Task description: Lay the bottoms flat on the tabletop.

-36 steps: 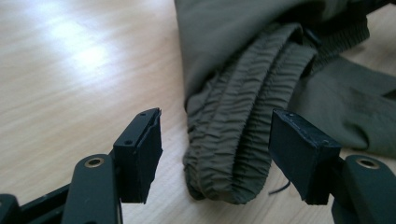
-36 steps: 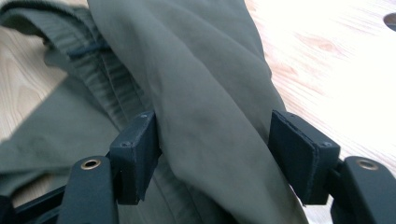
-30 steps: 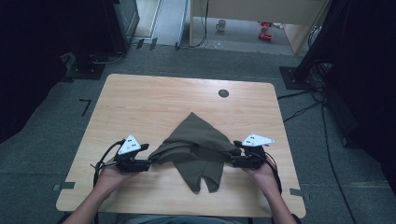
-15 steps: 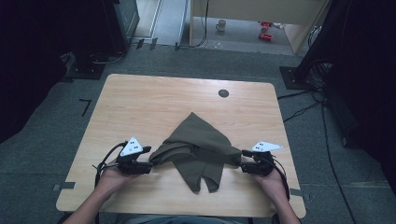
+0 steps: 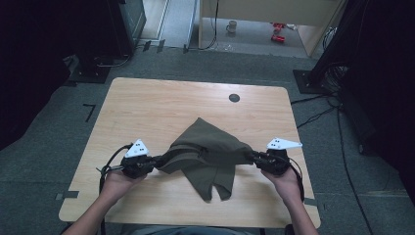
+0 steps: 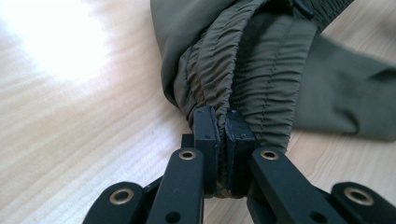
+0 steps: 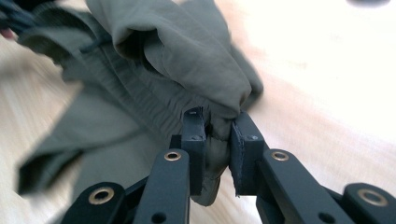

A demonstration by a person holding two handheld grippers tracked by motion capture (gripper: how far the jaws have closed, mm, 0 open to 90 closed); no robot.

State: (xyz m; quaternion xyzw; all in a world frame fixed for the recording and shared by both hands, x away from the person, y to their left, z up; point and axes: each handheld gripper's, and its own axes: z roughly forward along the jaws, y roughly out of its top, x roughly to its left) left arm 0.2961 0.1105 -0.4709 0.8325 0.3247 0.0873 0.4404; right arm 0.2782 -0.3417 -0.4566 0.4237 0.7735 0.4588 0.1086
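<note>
Between the two grippers, on the wooden tabletop [image 5: 147,112], lies a dark green piece of clothing [image 5: 208,152]. It is bunched up in a heap, and a flap of it hangs down toward the person, on the near side of both grippers.

The left gripper [image 5: 155,160] is at the left end of the cloth. Its jaws have just been closing, and they are now clamped tight on the cloth. In the left gripper view, the left gripper [image 6: 223,128] pinches the stretchy, wrinkled band of the green clothing [image 6: 261,70] right at its tips. The rest of the cloth spreads away in front of it and off to its right.

The right gripper [image 5: 254,157] is at the right end of the cloth. Its jaws have just been closing too, with cloth between them. In the right gripper view, the right gripper [image 7: 215,133] squeezes a fat fold of the green clothing [image 7: 187,51] between its pads. The heap of cloth sits just in front of it and runs off to its left. This picture is a bit blurry.

A hand [image 5: 116,182] holds the left gripper, and another hand [image 5: 288,180] holds the right gripper.
</note>
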